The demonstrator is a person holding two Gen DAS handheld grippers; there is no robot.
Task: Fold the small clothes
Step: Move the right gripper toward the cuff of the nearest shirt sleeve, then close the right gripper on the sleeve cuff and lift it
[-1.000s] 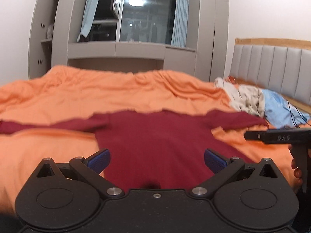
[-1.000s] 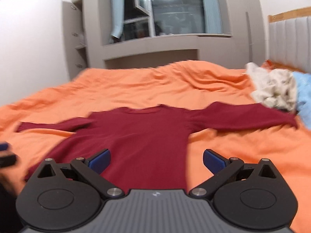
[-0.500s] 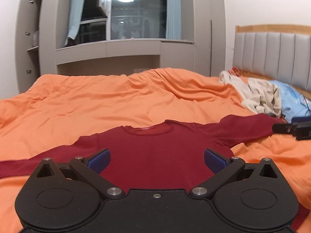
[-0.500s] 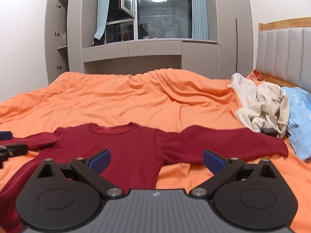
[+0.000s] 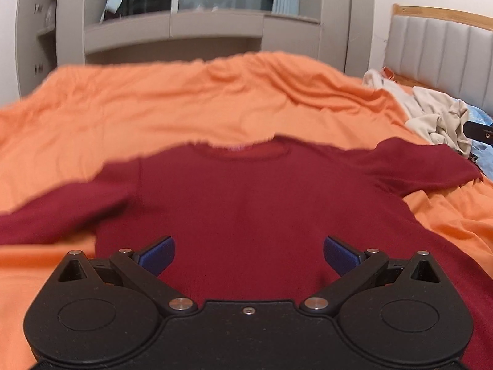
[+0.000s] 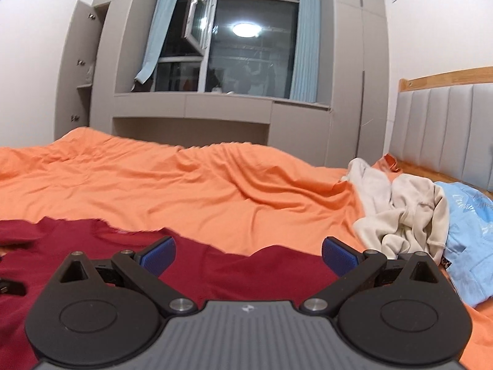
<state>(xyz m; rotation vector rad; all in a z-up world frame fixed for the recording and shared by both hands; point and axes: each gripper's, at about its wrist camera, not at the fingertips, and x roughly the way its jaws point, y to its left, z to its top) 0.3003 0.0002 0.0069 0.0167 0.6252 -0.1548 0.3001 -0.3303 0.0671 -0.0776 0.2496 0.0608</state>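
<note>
A dark red long-sleeved top [image 5: 246, 203] lies spread flat on the orange bedspread [image 5: 185, 98], collar away from me, sleeves out to both sides. My left gripper [image 5: 248, 254] hovers open over the lower body of the top, nothing between its blue pads. In the right wrist view my right gripper [image 6: 248, 254] stands open above the top's right sleeve [image 6: 246, 274], also empty. The right gripper's tip [image 5: 480, 132] shows at the right edge of the left wrist view.
A heap of cream clothes [image 6: 400, 215] and a light blue garment [image 6: 471, 240] lie at the right by the grey padded headboard [image 6: 446, 135]. Grey cupboards and a window [image 6: 240, 49] stand behind the bed. Wrinkled orange cover [image 6: 215, 191] stretches beyond the top.
My left gripper has dropped closer to the top's body and tilted down. My right gripper has shifted right along the sleeve, toward the clothes heap. Both stay open.
</note>
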